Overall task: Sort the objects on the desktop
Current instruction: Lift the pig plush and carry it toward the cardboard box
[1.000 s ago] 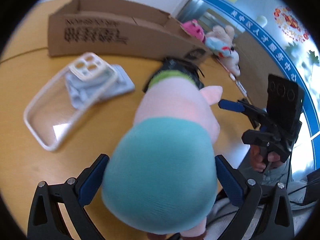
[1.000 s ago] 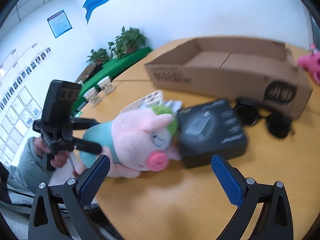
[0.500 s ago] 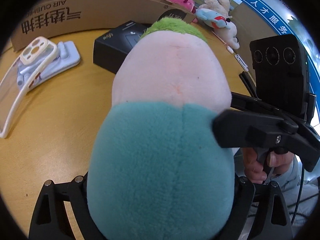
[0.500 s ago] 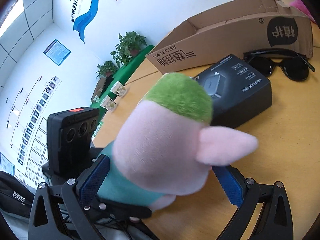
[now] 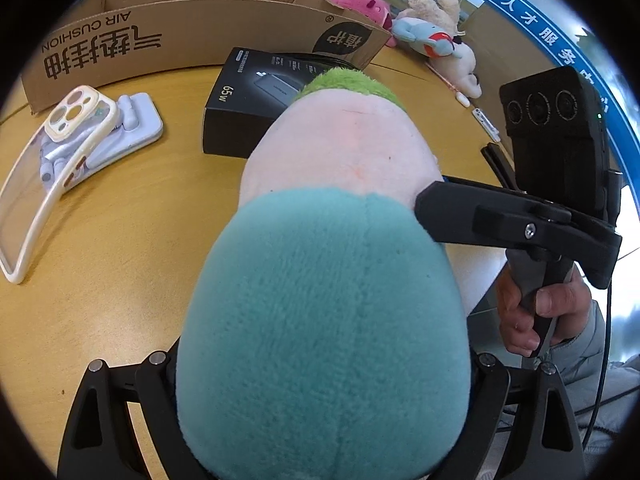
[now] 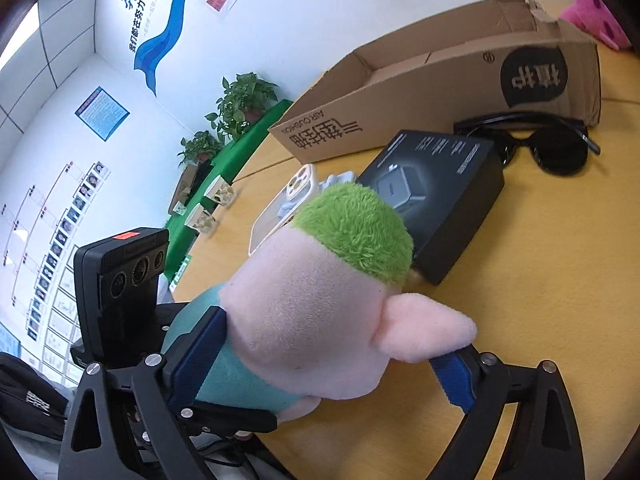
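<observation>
A pink plush pig with green hair and a teal body fills the left wrist view; it also shows in the right wrist view. My left gripper is shut on its teal body, its fingertips hidden by the plush. My right gripper is shut on the pig's head, blue pads pressing both sides; its arm reaches in from the right. A black 65W charger box lies behind the pig on the wooden table. A clear phone case lies at left. Black sunglasses lie by the box.
A long open cardboard box stands at the back of the table; it also shows in the right wrist view. Several plush toys lie at the back right. A lilac holder lies under the phone case.
My right gripper has closed on the pig's head. The left gripper keeps its grip on the body. The pig is held a little nearer the table's front edge.
</observation>
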A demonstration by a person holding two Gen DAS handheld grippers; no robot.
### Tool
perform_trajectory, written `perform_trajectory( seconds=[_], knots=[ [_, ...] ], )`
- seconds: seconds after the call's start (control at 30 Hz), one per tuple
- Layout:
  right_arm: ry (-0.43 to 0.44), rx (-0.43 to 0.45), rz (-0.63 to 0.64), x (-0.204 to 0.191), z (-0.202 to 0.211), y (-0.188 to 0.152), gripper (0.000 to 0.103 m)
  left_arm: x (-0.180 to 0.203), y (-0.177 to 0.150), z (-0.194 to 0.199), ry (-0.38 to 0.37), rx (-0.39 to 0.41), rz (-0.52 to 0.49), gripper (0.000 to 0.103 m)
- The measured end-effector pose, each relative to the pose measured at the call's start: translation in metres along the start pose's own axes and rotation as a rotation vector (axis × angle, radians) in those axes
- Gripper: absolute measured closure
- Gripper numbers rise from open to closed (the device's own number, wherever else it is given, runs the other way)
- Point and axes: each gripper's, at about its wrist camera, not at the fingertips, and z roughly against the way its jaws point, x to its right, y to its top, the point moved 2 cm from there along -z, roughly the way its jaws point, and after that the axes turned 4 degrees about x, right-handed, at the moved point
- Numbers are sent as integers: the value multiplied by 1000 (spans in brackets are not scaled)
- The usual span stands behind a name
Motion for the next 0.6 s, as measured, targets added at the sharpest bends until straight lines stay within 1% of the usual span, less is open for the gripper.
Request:
perform_trajectory(
  seconds=[0.1,0.17,0.23,0.33,0.43,0.5,0.6],
  knots=[
    [32,-20,-26,0,-4,-5,7,-2,-7,1,-8,6,-7,10],
    [57,-29,-53,-1,-12,-9,9,-1,-10,3,-5,17,-12,10],
    [54,-22,-65,-2,-17,-11,9,0,-10,3,-8,29,-15,11],
    [53,-12,-52,-5,-16,-11,14,1,-9,9,-3,49,-29,14],
    [39,20,-26,-16,-11,-6,18,5,0,22,-5,90,-44,13],
    [33,53,11,-26,-2,5,19,9,13,36,-9,140,-63,13],
    [24,108,96,-45,14,33,21,12,41,59,-5,220,-95,14]
  ],
)
